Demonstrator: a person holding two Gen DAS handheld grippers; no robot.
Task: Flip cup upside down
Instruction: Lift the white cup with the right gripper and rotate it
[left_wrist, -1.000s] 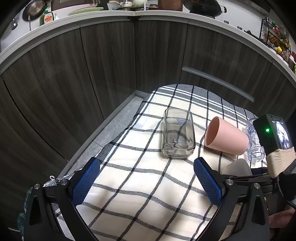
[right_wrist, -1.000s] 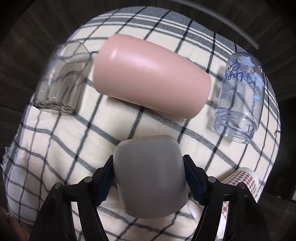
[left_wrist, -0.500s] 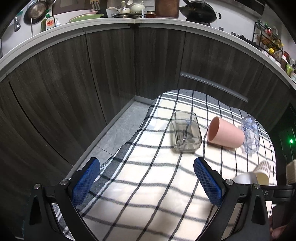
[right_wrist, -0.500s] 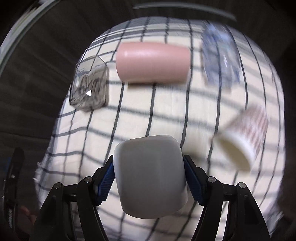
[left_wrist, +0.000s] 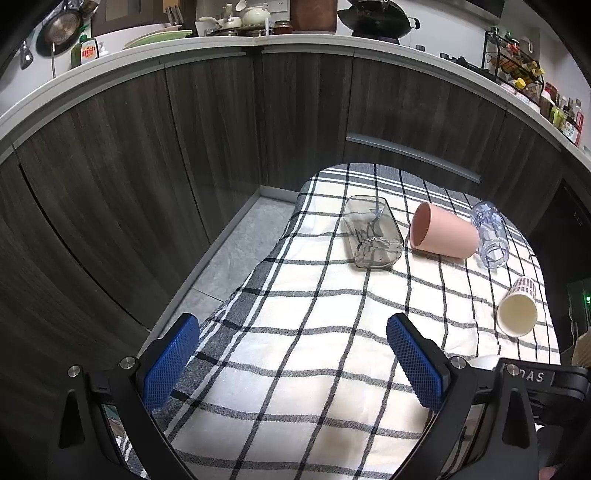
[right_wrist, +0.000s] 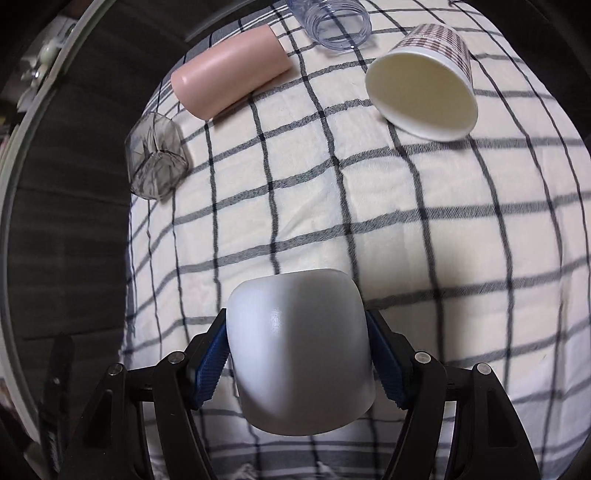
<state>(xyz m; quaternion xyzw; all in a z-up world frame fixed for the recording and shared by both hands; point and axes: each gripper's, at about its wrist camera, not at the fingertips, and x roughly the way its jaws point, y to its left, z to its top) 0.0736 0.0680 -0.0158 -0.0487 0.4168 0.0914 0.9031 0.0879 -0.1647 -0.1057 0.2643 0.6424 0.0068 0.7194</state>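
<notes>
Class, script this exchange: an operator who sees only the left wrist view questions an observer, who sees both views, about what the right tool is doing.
Operator: Is the right tool holding anything?
Observer: Yes. The right tool is shut on a white cup.
Operator: How is the cup gripped?
Observer: The blue pads press on opposite sides of its wall. Only the outer wall shows, not the opening.

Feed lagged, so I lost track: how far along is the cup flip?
Done: the right gripper is clamped on the white cup. No cup visibly stands upside down. Left: setting it down inverted. The pink cup, paper cup, glass and left gripper are unused.
</notes>
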